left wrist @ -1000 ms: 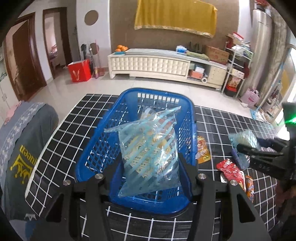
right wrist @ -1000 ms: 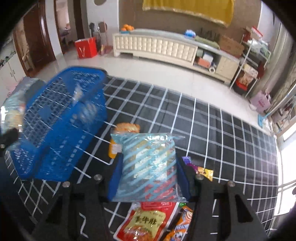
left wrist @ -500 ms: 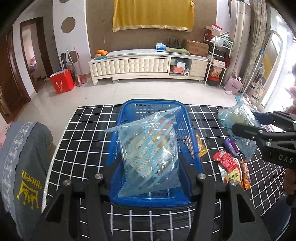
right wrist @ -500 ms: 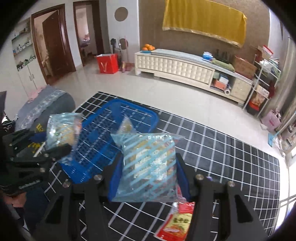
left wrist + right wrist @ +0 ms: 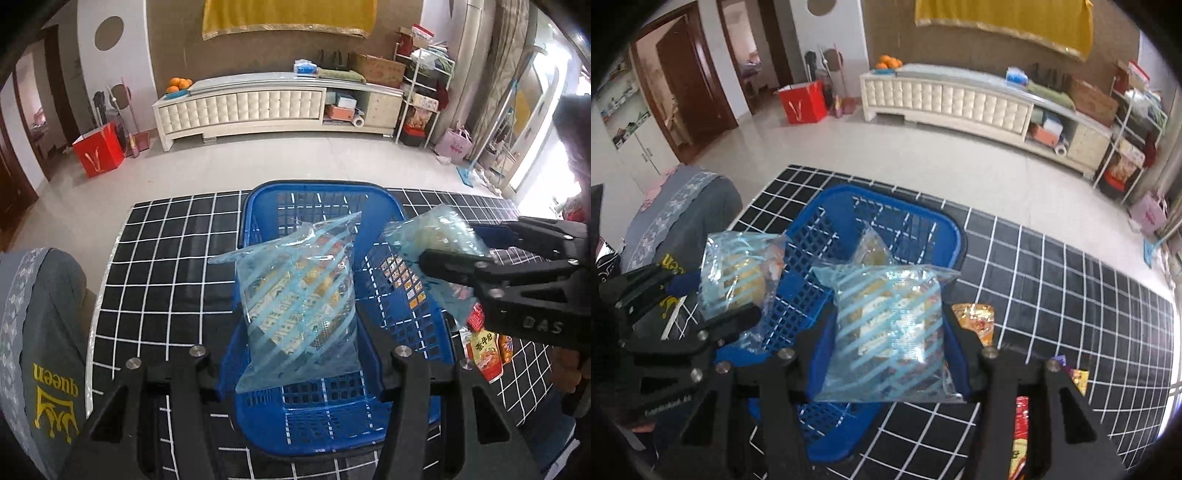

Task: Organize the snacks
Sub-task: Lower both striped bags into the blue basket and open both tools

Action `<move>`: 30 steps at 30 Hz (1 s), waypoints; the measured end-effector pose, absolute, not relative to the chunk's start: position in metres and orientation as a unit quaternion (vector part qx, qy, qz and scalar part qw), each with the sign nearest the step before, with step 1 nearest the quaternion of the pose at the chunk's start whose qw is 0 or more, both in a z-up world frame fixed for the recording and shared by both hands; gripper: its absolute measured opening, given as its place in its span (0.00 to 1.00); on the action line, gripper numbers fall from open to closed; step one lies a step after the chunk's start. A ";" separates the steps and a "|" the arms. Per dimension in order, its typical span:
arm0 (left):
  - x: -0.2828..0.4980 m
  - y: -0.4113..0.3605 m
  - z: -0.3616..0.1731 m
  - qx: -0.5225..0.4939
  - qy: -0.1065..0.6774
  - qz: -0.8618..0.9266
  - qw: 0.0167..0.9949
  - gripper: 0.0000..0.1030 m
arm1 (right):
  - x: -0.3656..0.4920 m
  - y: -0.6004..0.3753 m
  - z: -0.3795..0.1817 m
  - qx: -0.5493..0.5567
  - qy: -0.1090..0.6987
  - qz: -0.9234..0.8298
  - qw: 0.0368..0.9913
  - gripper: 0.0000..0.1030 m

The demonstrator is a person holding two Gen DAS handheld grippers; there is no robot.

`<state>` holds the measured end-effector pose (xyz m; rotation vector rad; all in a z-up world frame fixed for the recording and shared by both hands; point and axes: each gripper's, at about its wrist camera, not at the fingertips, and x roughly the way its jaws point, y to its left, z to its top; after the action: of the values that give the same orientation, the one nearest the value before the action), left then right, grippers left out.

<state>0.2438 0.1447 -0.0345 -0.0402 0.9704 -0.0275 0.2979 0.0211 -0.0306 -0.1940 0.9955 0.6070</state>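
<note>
A blue plastic basket stands on the black grid tablecloth. My left gripper is shut on a clear blue-striped snack bag held above the basket's middle. My right gripper comes in from the right, shut on a second striped snack bag over the basket's right rim. In the right wrist view that bag sits in my right gripper near the basket's near right side. There the left gripper holds its bag at the left. One small packet lies inside the basket.
Loose snack packets lie on the tablecloth right of the basket: a red one and an orange one. A grey chair cover with yellow lettering stands at the table's left. A hand is behind the right gripper.
The right gripper carried its bag leftward from over the loose packets to the basket's right rim. The left gripper shifted and rolled, its bag staying over the basket.
</note>
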 end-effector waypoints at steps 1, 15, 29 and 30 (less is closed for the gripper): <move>0.246 0.145 -0.036 -0.019 0.467 -0.017 0.884 0.51 | 0.299 0.022 -0.032 -0.089 0.474 0.285 0.828 0.57; 0.267 0.153 -0.059 -0.024 0.493 -0.048 0.868 0.52 | 0.303 0.043 -0.039 -0.127 0.479 0.275 0.824 0.57; 0.272 0.154 -0.054 -0.012 0.480 -0.041 0.877 0.76 | 0.309 0.038 -0.031 -0.125 0.471 0.264 0.832 0.88; 0.270 0.156 -0.052 -0.014 0.478 -0.039 0.877 0.76 | 0.309 0.038 -0.029 -0.126 0.471 0.264 0.832 0.88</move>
<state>0.2702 0.1556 -0.0521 -0.0291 0.9968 -0.0815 0.3085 0.0381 -0.0294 -0.2667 0.9984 0.5603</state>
